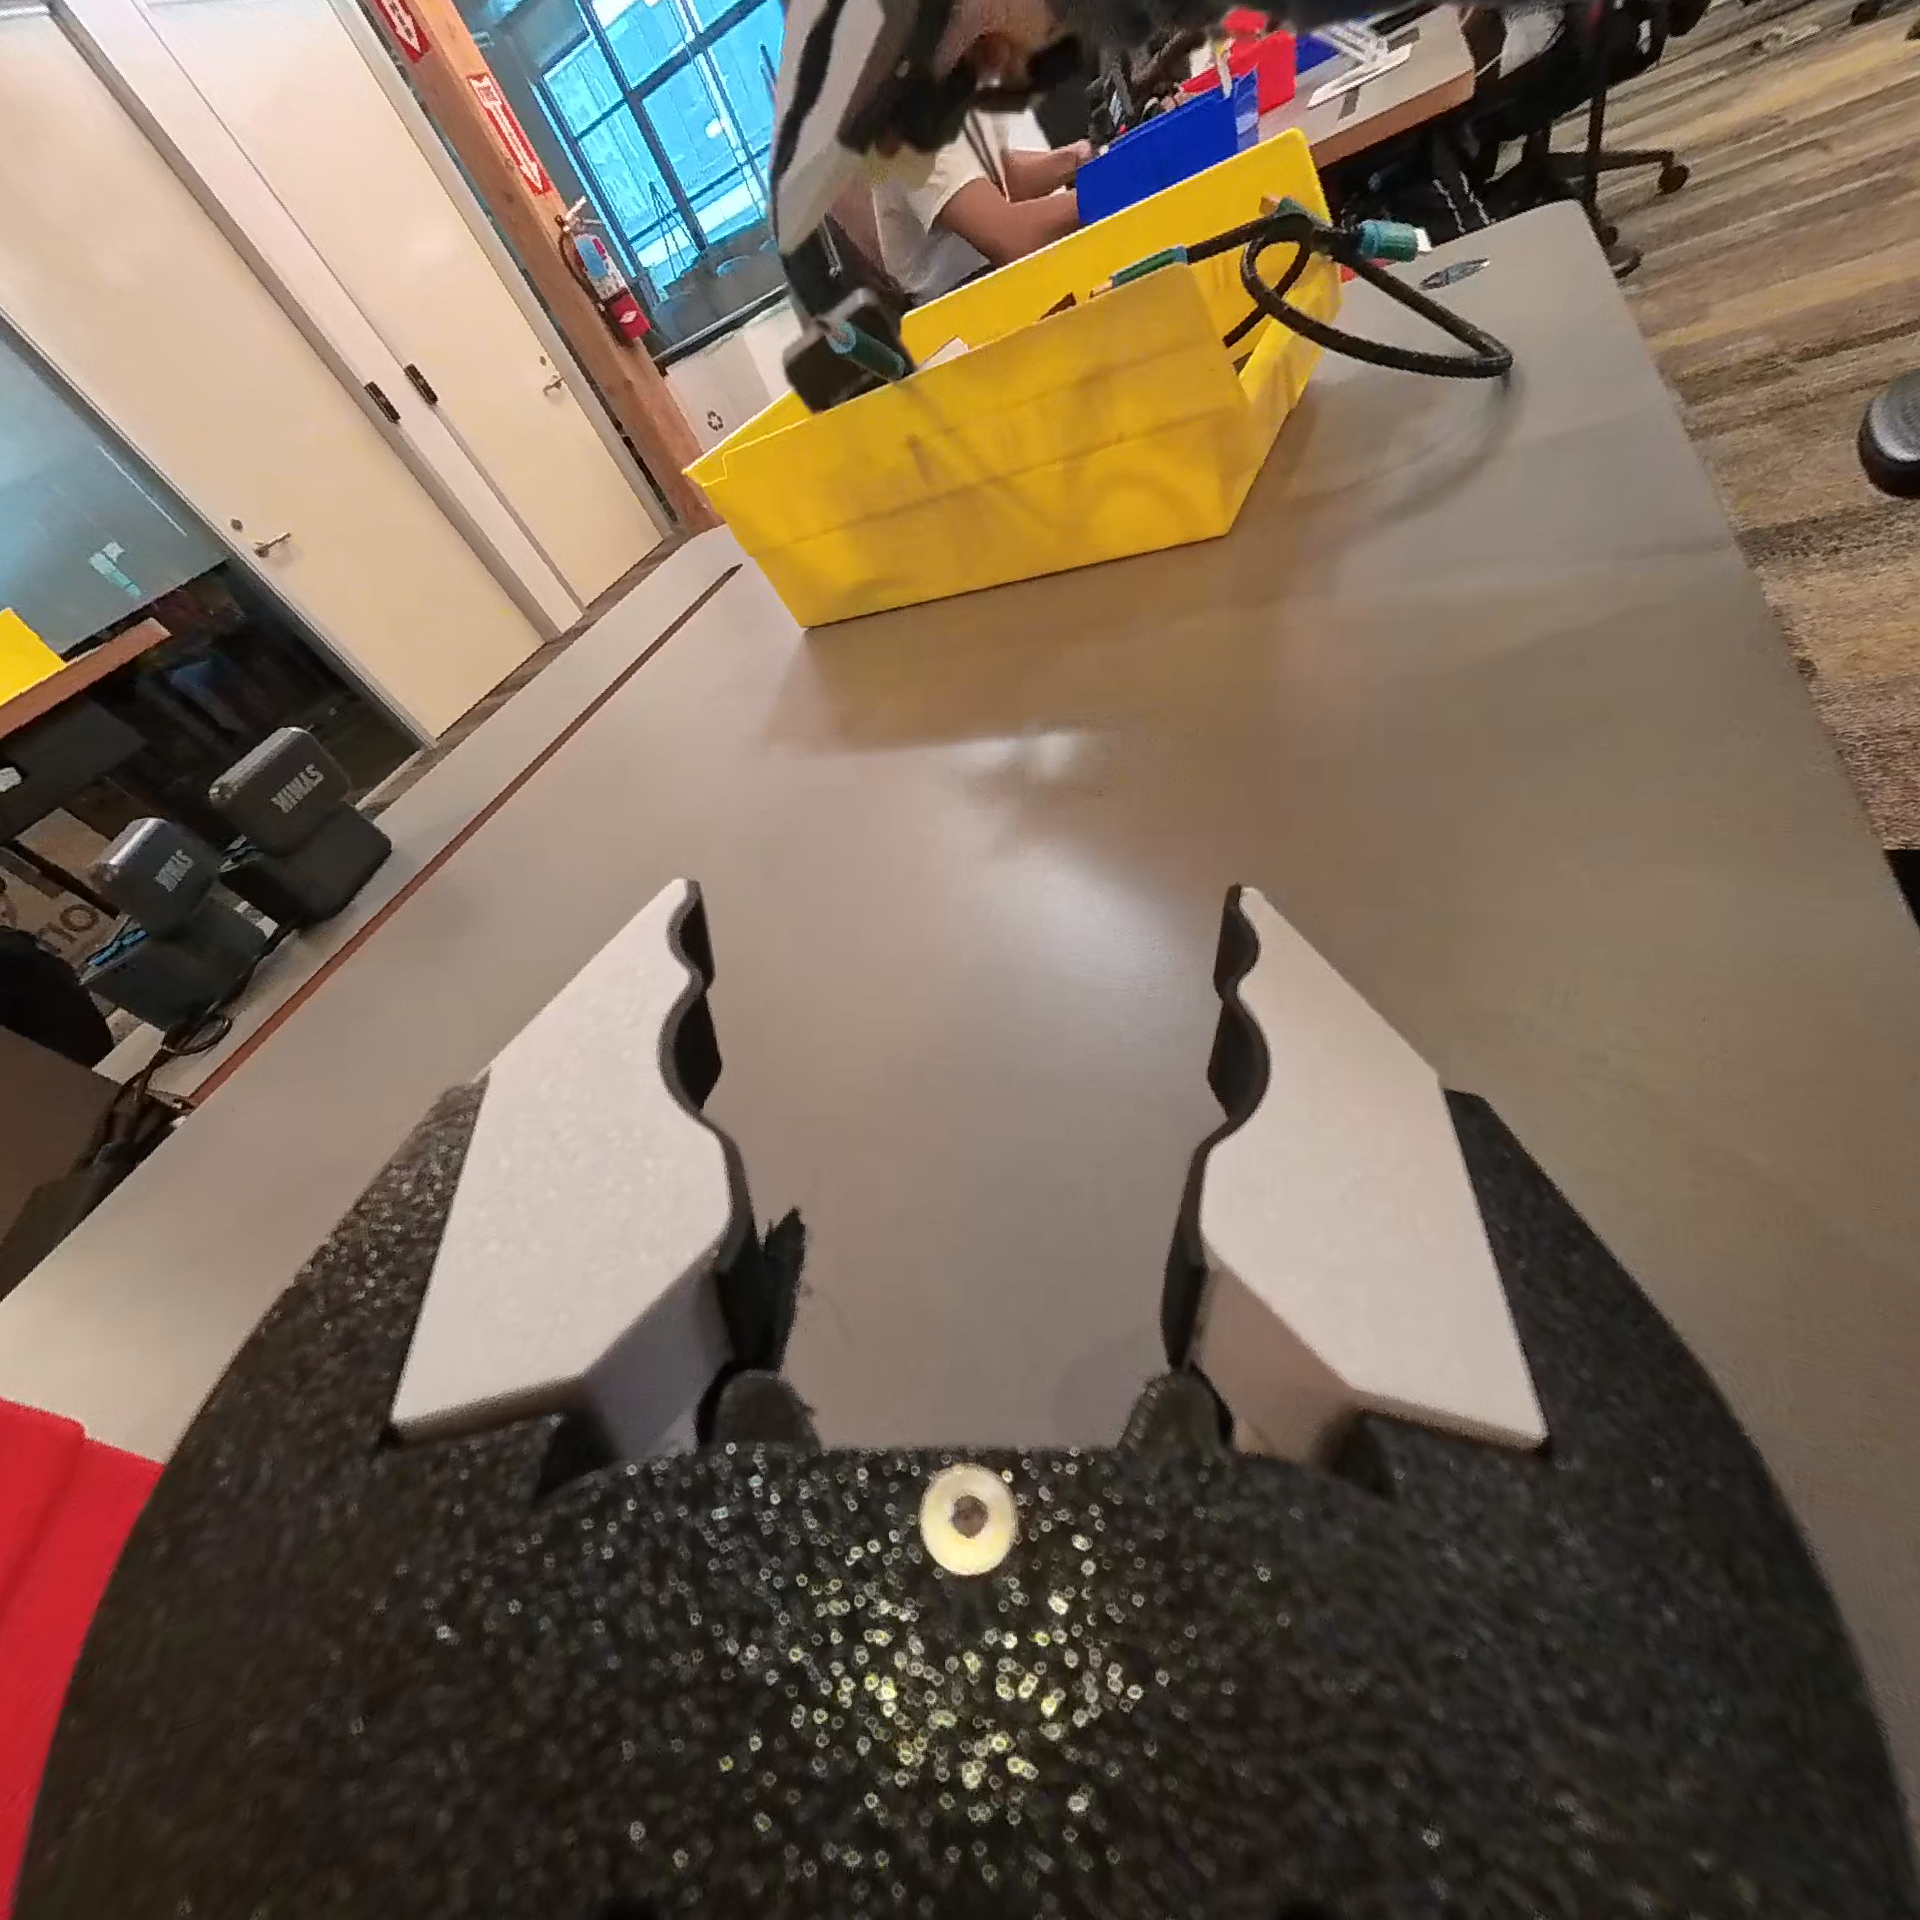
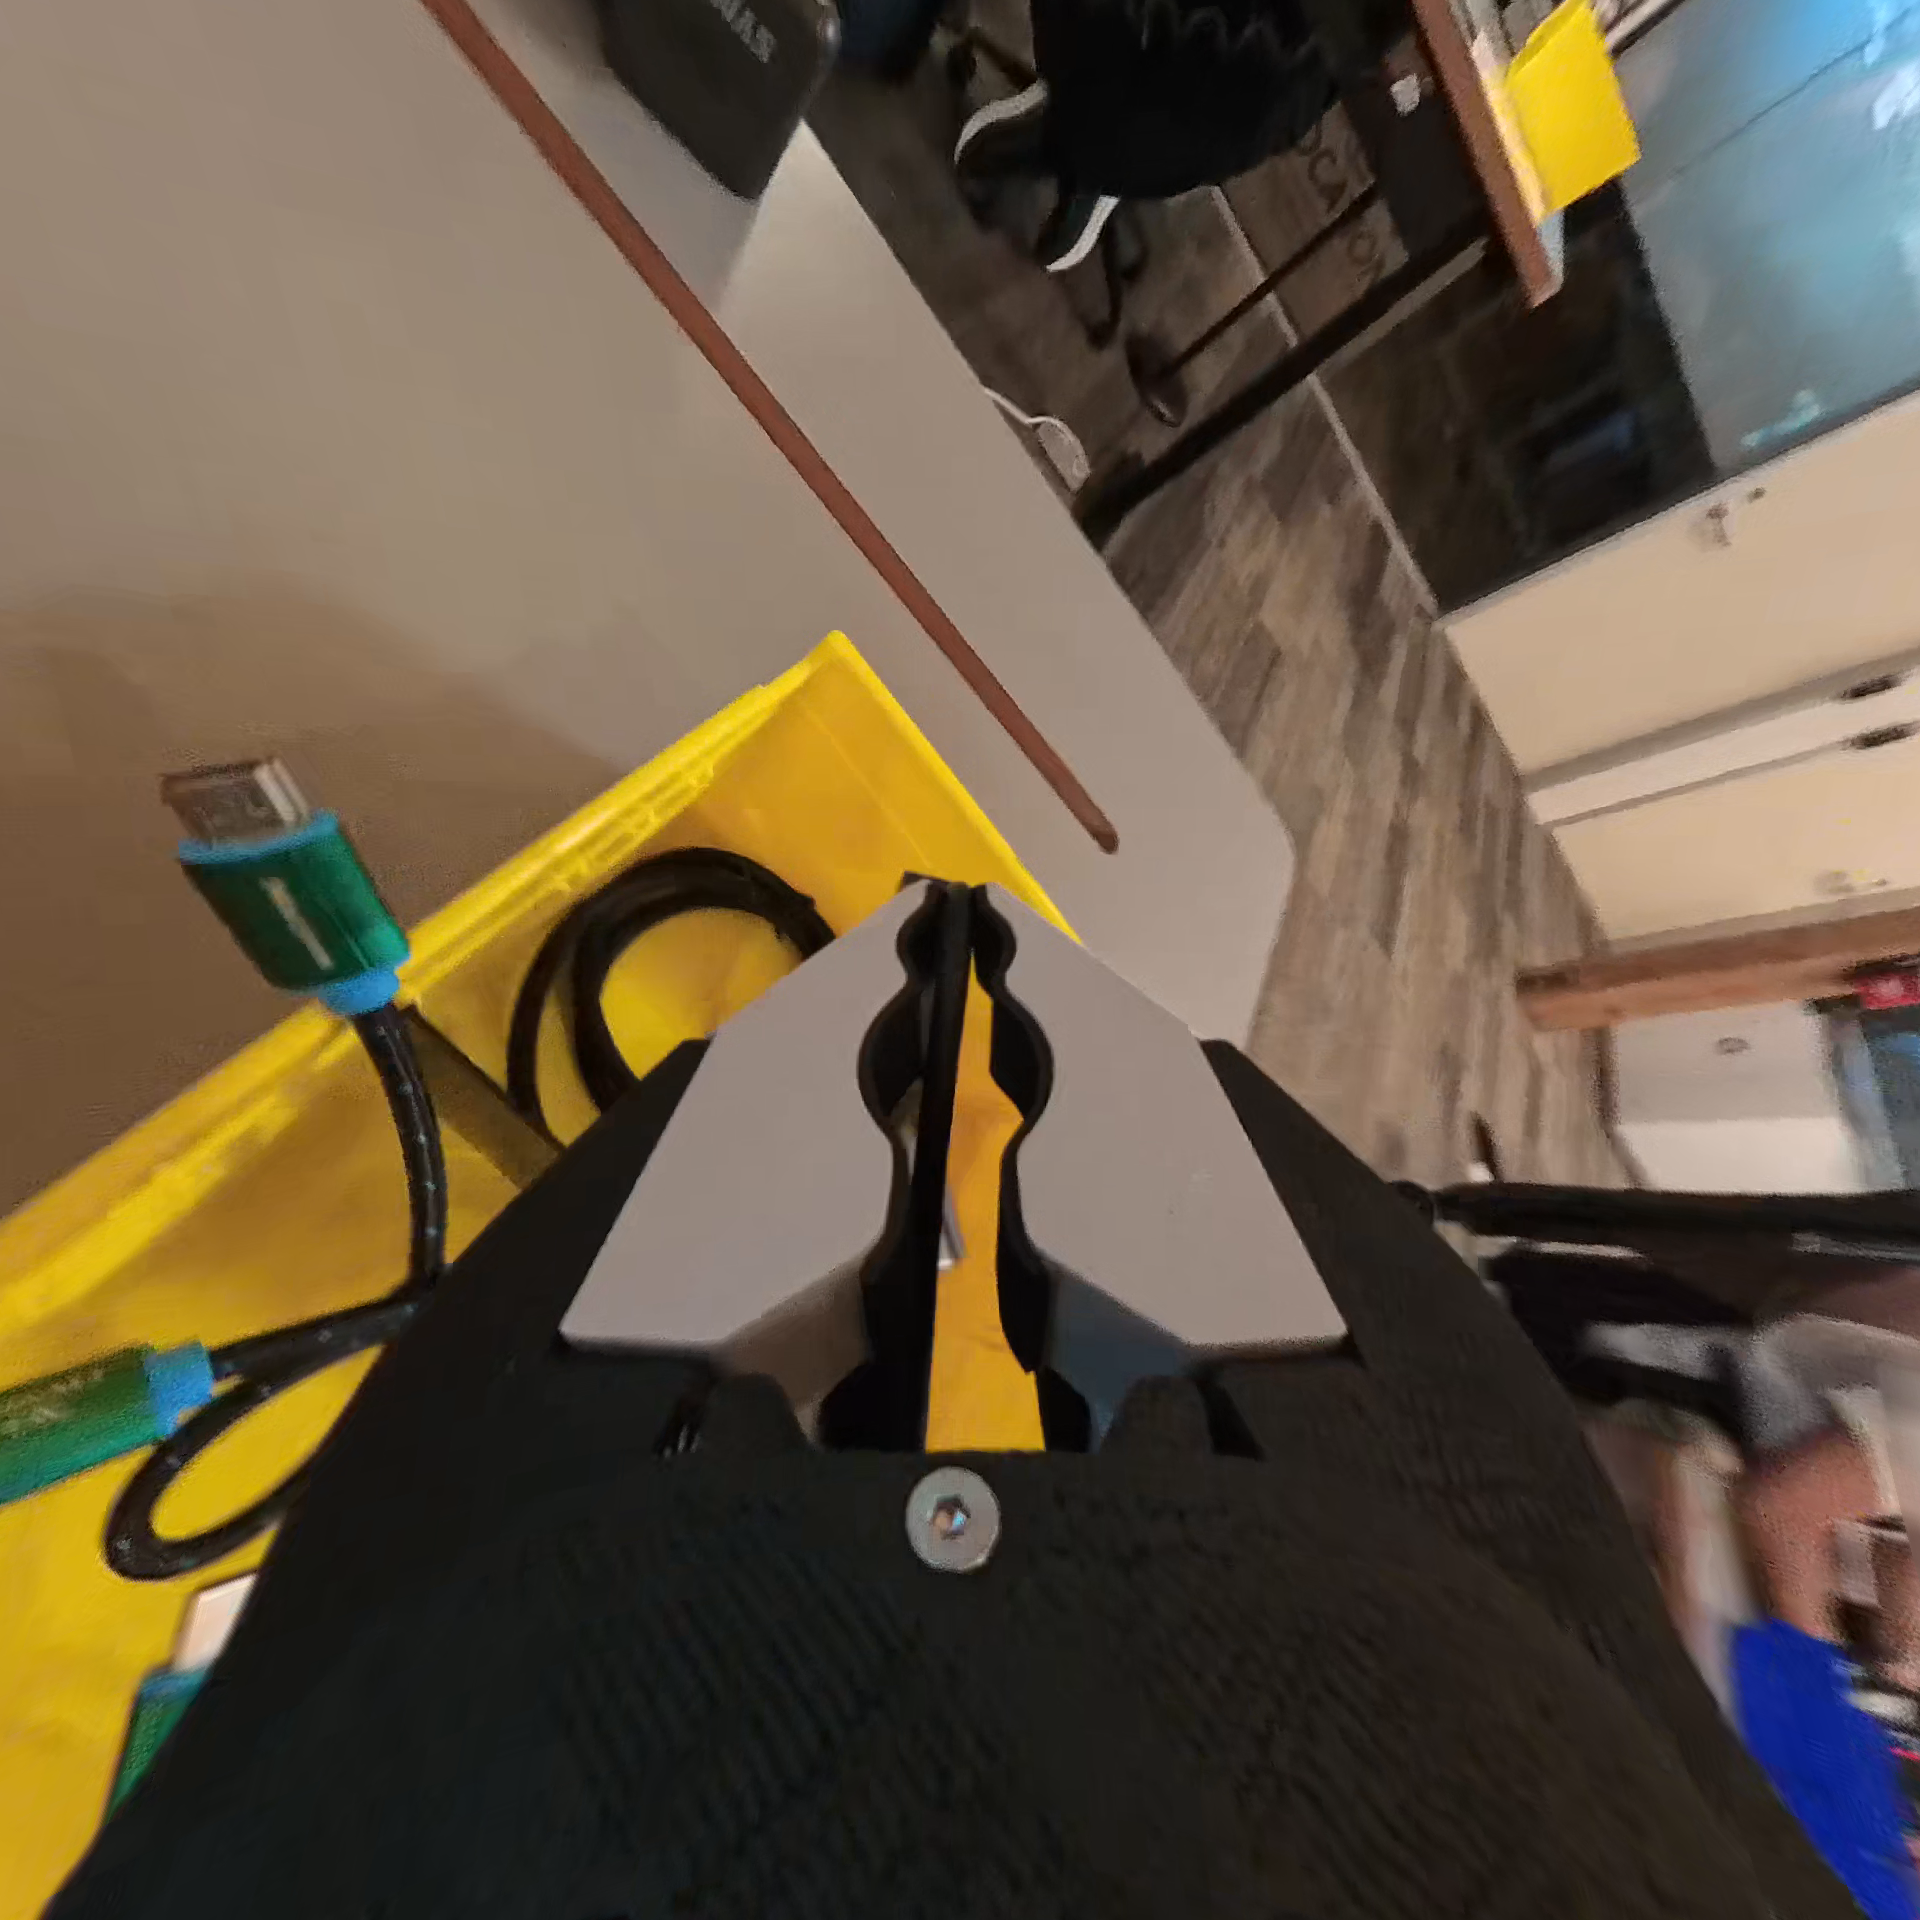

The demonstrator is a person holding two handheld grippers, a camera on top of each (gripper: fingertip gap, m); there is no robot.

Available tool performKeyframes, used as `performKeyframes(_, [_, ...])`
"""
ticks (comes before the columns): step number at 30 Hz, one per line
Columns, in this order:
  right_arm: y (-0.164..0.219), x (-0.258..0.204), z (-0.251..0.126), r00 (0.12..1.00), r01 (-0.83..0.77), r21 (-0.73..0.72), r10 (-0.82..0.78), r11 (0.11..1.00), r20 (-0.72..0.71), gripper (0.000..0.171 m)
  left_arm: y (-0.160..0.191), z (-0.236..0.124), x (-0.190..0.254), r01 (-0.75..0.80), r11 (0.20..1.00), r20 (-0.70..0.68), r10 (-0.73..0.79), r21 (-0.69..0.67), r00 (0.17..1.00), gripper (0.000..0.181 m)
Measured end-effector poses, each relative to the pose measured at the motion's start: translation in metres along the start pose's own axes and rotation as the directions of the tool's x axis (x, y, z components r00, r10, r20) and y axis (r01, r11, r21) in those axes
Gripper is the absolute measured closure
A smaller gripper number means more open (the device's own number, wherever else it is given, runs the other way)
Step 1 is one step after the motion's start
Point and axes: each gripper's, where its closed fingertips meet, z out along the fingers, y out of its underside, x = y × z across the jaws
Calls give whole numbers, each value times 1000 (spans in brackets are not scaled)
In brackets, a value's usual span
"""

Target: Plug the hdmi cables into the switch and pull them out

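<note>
My left gripper [image 1: 961,899] is open and empty, low over the grey table [image 1: 1039,790], well short of the yellow bin [image 1: 987,488]. Black braided HDMI cables [image 1: 1371,343] with green plugs [image 1: 1387,244] hang over the bin's far end. My right gripper [image 1: 836,358] reaches down into the bin beside a green plug. In the right wrist view its fingertips meet, so the right gripper [image 2: 951,891] is shut. One green plug [image 2: 291,904] sticks out over the bin rim [image 2: 852,748]; another [image 2: 73,1413] lies lower left, next to a cable coil [image 2: 665,904]. I cannot make out a switch.
Two black boxes [image 1: 281,800] stand on the neighbouring table at left. Blue bins [image 1: 1164,156] and a person in a white top sit behind the yellow bin. The table's right edge drops to carpet. A red thing [image 1: 52,1507] is at the lower left. Spacing between my two grippers at the tips: around 40 cm. To reach the green plug [image 2: 291,904] in a straight line is about 10 cm for my right fingers, about 30 cm for my left.
</note>
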Motion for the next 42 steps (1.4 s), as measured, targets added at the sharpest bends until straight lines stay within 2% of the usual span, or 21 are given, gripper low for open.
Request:
performKeyframes(2, [-1,-2,6,995,-84,10,84,996,45,160,0,0,1,-1,1000,-5,1,-1,1000,87])
performKeyframes(4, [-1,-6,10,986,-145,1,144,989,85,144,1,0,2,-4,1000,-12,4,-4,1000,87])
performKeyframes(7, [-2,6,4,983,-181,8,181,983,25,127,1,0,3,-13,1000,-17,13,-7,1000,88])
performKeyframes(10, [-16,29,-32,969,-198,134,214,971,-125,123,1,0,4,-20,1000,-17,20,-10,1000,89])
performKeyframes(14, [-42,24,-113,921,-210,399,317,893,-225,122,1,-1,4,-23,1000,-16,23,-6,1000,89])
performKeyframes(16, [-57,-11,-148,927,-215,520,340,826,-157,123,0,0,4,-29,1000,-12,29,-4,1000,89])
performKeyframes(20, [-87,-134,-180,942,-333,673,261,660,210,125,-2,-2,5,-8,1000,-25,9,11,1000,85])
performKeyframes(22, [-92,-195,-179,933,-351,693,176,630,313,119,-3,-4,1,10,1000,-14,-10,23,1000,83])
performKeyframes(24, [-89,-228,-172,955,-294,729,154,618,255,119,-1,-6,-5,17,1000,7,-18,20,1000,82])
performKeyframes(26, [-91,-243,-173,971,-236,810,170,536,170,126,0,-7,-10,29,999,21,-30,19,999,80])
performKeyframes(27, [-90,-253,-169,974,-223,812,152,540,166,124,0,-7,-11,36,999,26,-37,25,999,80])
performKeyframes(31, [-82,-254,-147,971,-227,786,197,575,136,121,0,-10,-15,44,998,41,-46,35,998,80])
performKeyframes(36, [-75,-241,-145,950,-290,781,269,553,162,125,1,-9,-15,39,999,34,-40,28,999,82])
performKeyframes(42, [-77,-248,-145,965,-246,782,221,573,141,128,3,-7,-9,1,1000,20,-1,11,1000,86])
